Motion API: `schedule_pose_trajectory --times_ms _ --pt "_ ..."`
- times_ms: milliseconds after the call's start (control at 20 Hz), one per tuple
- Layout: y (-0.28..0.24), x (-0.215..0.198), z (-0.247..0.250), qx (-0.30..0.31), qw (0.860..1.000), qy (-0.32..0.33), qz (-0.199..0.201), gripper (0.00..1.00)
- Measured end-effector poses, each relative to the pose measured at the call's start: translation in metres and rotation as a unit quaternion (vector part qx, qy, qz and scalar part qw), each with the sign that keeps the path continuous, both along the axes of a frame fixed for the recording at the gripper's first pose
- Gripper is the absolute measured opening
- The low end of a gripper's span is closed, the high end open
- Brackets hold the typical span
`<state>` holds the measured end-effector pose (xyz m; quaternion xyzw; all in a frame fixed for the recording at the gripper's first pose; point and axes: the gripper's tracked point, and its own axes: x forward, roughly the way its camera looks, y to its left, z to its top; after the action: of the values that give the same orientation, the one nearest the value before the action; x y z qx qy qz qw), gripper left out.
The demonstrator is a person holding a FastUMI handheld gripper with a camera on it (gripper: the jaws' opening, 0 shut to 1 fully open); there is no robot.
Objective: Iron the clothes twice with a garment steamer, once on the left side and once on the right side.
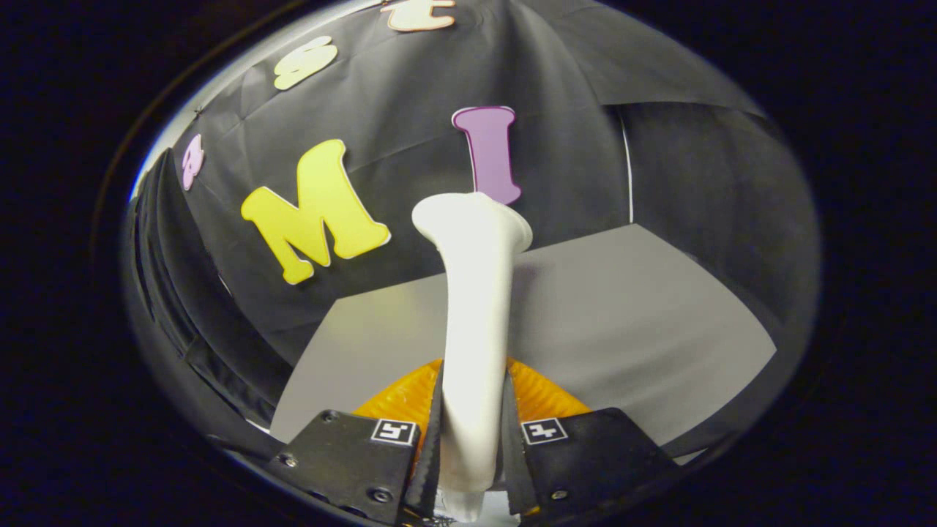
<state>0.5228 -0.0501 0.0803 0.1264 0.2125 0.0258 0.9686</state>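
Note:
A white garment steamer (pixel 474 307) stands upright between my fingers, its handle clamped from both sides and its flared head pointing up and away. My gripper (pixel 472 439) is shut on the handle. Just behind the fingers and below the steamer lies an orange ribbed garment (pixel 538 395), mostly hidden by the fingers and the handle. It rests on a grey table (pixel 644 329).
The grey table stretches ahead and to the right of the steamer. Black cloth walls stand close behind the table and along both sides, with a folded dark curtain (pixel 168 293) at the left.

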Motion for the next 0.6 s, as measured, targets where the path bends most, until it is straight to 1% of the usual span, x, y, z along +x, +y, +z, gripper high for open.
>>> schedule_pose_trajectory --times_ms 100,250,400,600 --pt "0.001 -0.008 0.008 -0.005 1.0 -0.013 -0.002 0.38" --pt "0.009 -0.026 0.024 0.004 1.0 -0.028 0.01 0.38" --pt "0.018 -0.042 0.037 -0.002 0.999 -0.044 0.009 0.38" --pt "0.04 -0.07 0.072 -0.021 0.996 -0.082 0.007 0.38"
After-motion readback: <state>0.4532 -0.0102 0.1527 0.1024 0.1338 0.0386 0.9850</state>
